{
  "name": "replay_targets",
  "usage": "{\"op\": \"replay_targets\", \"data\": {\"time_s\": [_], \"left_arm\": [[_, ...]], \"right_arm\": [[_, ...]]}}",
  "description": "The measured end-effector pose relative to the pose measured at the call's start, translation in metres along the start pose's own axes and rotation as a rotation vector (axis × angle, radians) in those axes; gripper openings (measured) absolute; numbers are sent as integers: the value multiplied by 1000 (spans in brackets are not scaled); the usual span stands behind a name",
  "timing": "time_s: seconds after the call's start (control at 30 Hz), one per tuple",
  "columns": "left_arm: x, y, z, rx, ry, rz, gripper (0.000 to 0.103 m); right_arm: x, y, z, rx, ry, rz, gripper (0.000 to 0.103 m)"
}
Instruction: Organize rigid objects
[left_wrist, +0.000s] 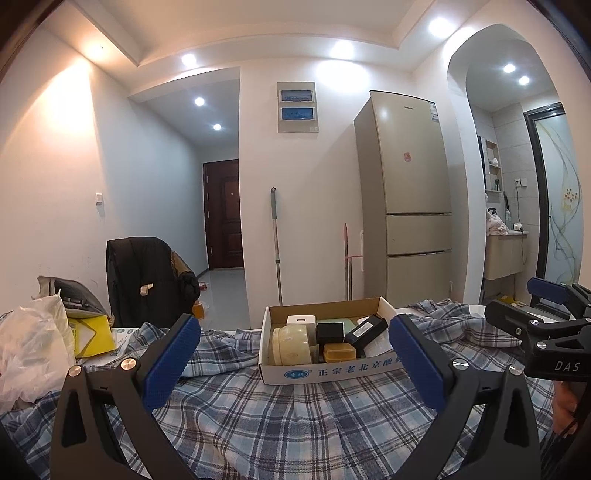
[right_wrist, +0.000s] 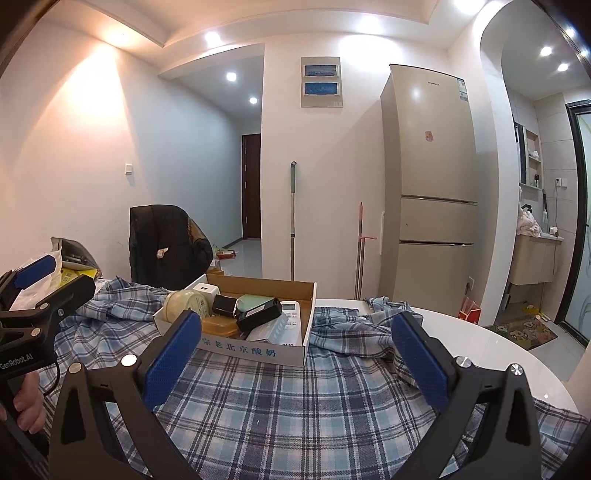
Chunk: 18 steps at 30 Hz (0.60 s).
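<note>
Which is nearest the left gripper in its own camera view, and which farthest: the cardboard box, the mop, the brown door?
1. Cardboard box: on the plaid cloth, just ahead of the left gripper.
2. Mop: leaning on the wall behind.
3. Brown door: down the hallway, left.

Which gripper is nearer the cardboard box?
Left, narrowly. The left gripper faces the cardboard box head-on; the right gripper sits off its right corner. Both open, empty.

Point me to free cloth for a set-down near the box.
Free: plaid cloth between the cardboard box and both open grippers; also bare white table right of the box. Crowded: inside the box, and the bag pile far left.
</note>
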<state>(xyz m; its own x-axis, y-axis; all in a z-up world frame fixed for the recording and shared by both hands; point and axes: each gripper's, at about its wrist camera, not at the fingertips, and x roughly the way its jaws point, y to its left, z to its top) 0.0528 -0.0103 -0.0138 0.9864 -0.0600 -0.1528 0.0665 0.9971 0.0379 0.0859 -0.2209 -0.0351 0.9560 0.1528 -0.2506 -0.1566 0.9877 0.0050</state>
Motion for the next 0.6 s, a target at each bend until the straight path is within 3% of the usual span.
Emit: {"op": "replay_targets", "data": {"time_s": [0.6], "left_arm": [[1,1,0,2,-3,2,103]], "right_arm": [[-2,-1,3,-7,-6,-7,103]]}}
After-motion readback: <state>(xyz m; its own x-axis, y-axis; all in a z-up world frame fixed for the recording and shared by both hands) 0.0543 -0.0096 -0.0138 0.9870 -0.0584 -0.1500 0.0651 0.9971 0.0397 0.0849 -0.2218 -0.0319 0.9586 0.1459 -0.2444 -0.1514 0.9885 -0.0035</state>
